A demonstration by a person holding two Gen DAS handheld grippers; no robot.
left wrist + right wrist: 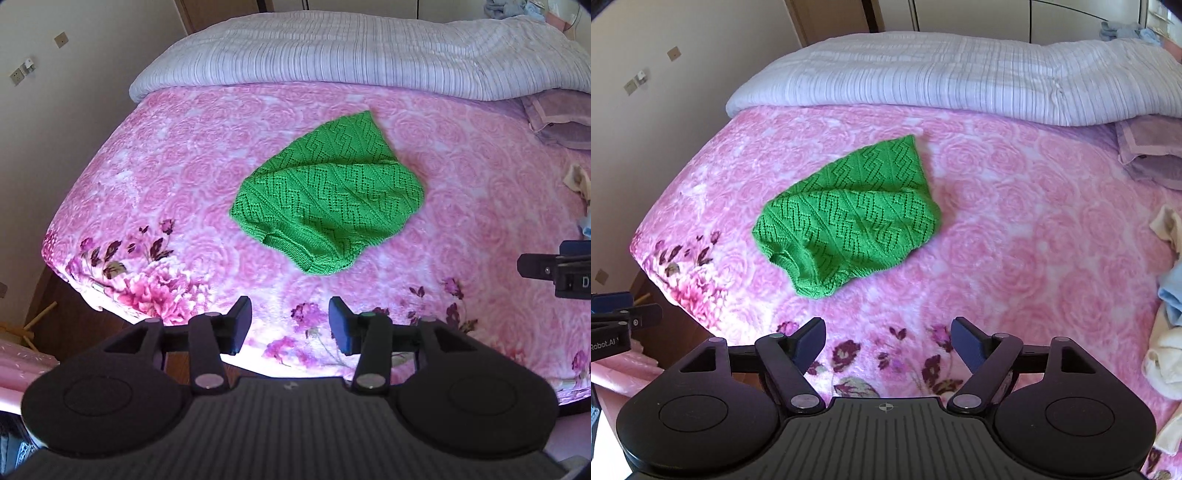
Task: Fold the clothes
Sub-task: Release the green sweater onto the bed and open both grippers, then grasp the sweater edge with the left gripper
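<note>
Left wrist view shows the green knitted sweater (325,195) bundled mid-bed on the pink floral blanket (166,177), apparently part-folded. Left tool (290,325) and right tool (888,345) both gape, empty. Pinch the near ribbed hem (314,264) at both corners, lift evenly.

Cut off by the right edge of the left wrist view: a black gripper body (557,268) with white lettering, only a "D" readable, fingers out of sight. Same for the dark device (617,328) at the left edge of the right wrist view, its print stopping at "Robot.AI". Cropped at the right: a pale heap of cream and light-blue cloth (1167,317), garment types impossible to tell. Partly tucked under the striped white quilt (960,77): a folded mauve cloth (1148,151), also cut by the frame. Far right corner: bluish bundle (509,9), too small to identify. Underside layers of the folded green knitted sweater (328,199) hidden.
</note>
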